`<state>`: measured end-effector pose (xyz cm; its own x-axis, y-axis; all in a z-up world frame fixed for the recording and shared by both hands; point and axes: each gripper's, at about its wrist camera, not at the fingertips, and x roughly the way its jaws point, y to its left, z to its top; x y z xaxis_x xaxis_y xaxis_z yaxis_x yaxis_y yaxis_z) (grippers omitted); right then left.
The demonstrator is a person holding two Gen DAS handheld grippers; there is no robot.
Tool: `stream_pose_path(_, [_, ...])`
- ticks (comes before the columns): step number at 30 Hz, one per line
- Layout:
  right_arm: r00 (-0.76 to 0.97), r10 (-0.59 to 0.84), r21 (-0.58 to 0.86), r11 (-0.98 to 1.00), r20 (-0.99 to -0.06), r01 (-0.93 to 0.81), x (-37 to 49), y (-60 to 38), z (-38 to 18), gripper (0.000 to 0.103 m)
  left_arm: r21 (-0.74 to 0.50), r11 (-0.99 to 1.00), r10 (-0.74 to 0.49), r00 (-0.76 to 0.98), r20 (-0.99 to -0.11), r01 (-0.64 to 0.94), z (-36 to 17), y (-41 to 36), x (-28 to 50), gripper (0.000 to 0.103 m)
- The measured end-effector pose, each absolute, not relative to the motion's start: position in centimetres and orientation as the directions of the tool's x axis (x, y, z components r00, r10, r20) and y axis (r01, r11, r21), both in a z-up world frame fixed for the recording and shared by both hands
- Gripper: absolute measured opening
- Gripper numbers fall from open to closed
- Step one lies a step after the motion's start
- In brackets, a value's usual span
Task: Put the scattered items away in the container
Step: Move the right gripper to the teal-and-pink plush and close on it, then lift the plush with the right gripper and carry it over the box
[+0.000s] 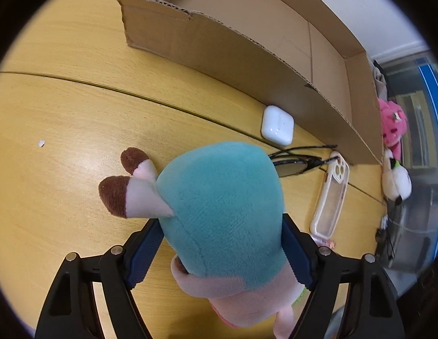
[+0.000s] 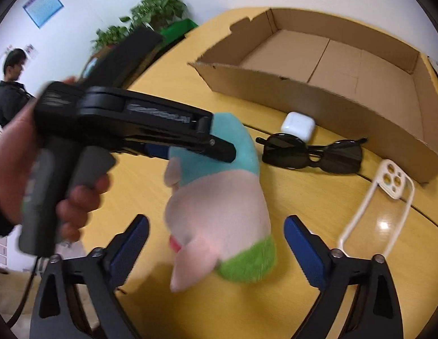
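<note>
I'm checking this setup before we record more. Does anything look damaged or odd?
The cardboard box has a ragged, torn top edge on its near wall, notched near the left corner. A small white scrap lies alone on the table. Nothing looks spilled.

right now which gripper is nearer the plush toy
Left. The left gripper has its jaws shut on the plush toy's teal body. The right gripper is open, its jaws either side of the toy's pink and green end without touching.
</note>
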<state>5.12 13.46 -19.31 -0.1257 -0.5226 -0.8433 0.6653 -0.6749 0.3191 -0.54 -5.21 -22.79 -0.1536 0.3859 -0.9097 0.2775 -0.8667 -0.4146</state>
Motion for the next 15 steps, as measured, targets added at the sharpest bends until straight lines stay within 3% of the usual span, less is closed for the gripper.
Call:
stream_pose_path(2, [-0.105,-0.487,0.311,-0.695,-0.867,0.648,4.7,11.8,-20.8,0.083,-0.438,-0.857,0.412,-0.148,-0.899,0.273,-23.1,-5.5,-0.9,0.08])
stream_pose_path(5, [-0.085,-0.45,0.294,-0.703,-0.889,0.648,4.8,10.2,-22.4,0.087,-0.457,-0.86,0.439,-0.127,-0.889,0.227,-23.8,-5.8,-1.2,0.08])
stream_pose_path(10, [0.021,-0.475,0.422,-0.762,-0.88,0.491,3.7,10.9,-25.3,0.094,-0.505,-0.847,0.493,-0.108,-0.863,0.164,-24.1,-6.2,-1.5,0.08])
stream_pose_path(15, [0.004,-0.448,0.386,-0.765,-0.894,0.516,4.7,10.4,-24.2,0.079,-0.545,-0.831,0.537,-0.095,-0.838,0.113,-23.4,-6.6,-1.4,0.073])
